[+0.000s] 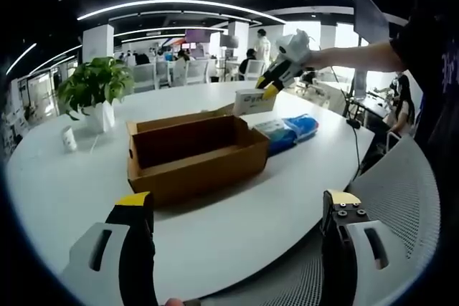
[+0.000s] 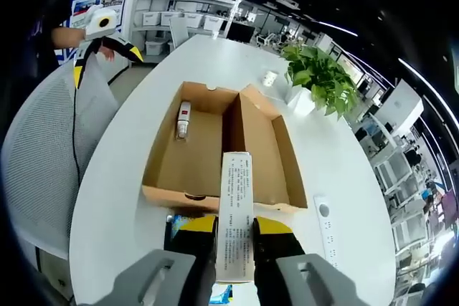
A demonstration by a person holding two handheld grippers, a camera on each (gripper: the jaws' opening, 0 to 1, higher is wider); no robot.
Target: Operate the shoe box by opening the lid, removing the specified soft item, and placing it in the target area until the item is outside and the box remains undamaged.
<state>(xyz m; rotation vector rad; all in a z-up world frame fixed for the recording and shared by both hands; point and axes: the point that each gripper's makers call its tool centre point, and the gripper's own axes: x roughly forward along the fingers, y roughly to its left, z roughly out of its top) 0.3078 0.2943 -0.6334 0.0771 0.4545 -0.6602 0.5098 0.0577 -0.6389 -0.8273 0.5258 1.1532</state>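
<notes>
Holding a flat white printed packet [image 2: 235, 216], my right claw [image 2: 235, 245] is clenched on it, the packet pinched upright between the two yellow-tipped jaws and standing above the near edge of the shoe box [image 2: 215, 152]. In the left gripper view I see the same claw [image 1: 276, 77] raised over the far side of the desk [image 1: 237, 227], with the white packet [image 1: 254, 100] at its tips, above and behind the box [image 1: 195, 154].

The shoe box is open brown cardboard. In the right gripper view its lid is folded out flat beside the tray, so two shallow compartments lie side by side. A small white item with a red mark [image 2: 183, 118] lies in the left compartment near its far wall; I cannot tell what it is.

A blue and white soft pack [image 1: 288, 131] lies on the desk just beside the box, at its right end in the left gripper view. Its blue edge [image 2: 176, 221] shows under my right claw.

My left claw [image 1: 237, 209] is released, jaws wide apart, grasping nothing, held off the near rim of the desk.

Further out: a potted plant [image 1: 97, 91] in a white pot, a small white cup [image 1: 69, 138], a white power strip [image 2: 326, 227] on the desk [image 2: 115, 198], and a grey mesh chair [image 1: 398, 198] beside it.
</notes>
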